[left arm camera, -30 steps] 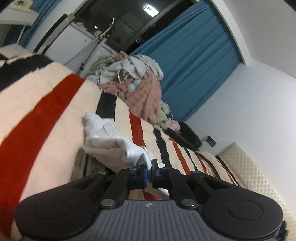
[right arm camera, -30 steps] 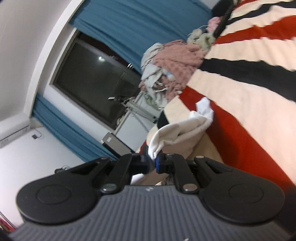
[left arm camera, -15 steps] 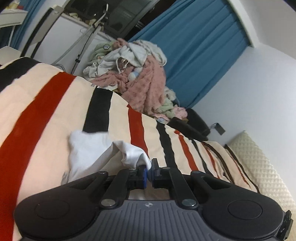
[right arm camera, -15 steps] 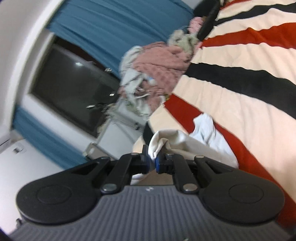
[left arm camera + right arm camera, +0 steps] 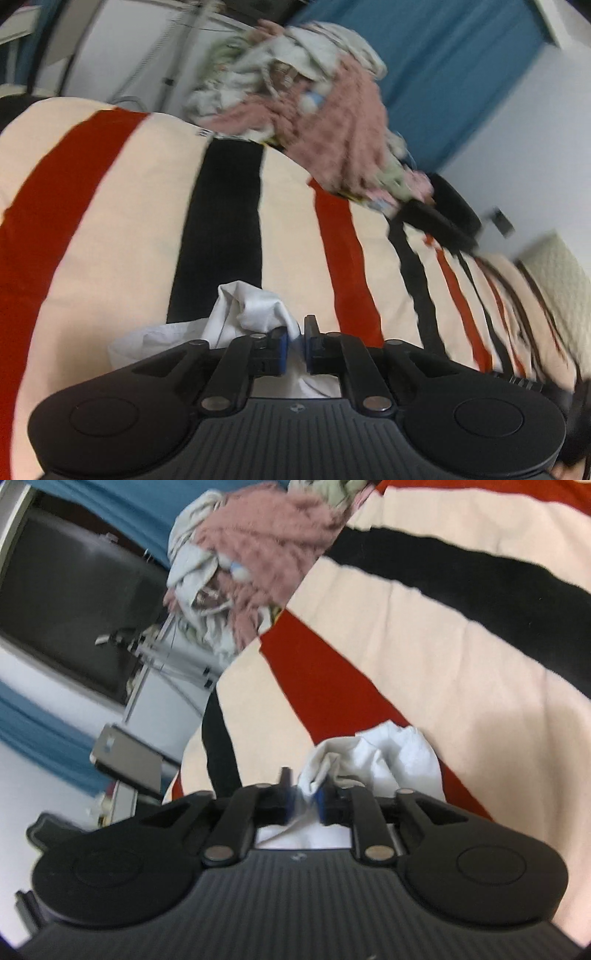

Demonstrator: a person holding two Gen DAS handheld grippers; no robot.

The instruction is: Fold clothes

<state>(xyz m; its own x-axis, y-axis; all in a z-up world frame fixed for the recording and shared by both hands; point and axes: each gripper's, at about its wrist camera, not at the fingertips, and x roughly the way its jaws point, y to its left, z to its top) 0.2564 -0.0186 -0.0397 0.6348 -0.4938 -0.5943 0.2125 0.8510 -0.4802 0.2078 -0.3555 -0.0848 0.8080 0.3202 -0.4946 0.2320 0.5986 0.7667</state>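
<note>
A white garment [image 5: 255, 306] lies bunched on the striped blanket [image 5: 110, 229] right in front of my left gripper [image 5: 294, 339]. The left jaws stand slightly apart with white cloth still between the blue pads. In the right wrist view the same white garment [image 5: 384, 753] is crumpled on the blanket [image 5: 461, 664]. My right gripper [image 5: 303, 797] has its jaws parted a little, with a fold of the cloth between them. Most of the garment is hidden under both grippers.
A pile of pink, grey and green clothes [image 5: 314, 96] sits at the far edge of the bed, also in the right wrist view [image 5: 251, 546]. Blue curtains [image 5: 443, 74], a dark window [image 5: 66, 602] and a white cabinet [image 5: 166, 679] stand behind. A black object [image 5: 439, 218] lies at right.
Both grippers lowered the white garment onto the blanket and moved down close to it. Their jaws went from tightly shut to slightly parted around the cloth.
</note>
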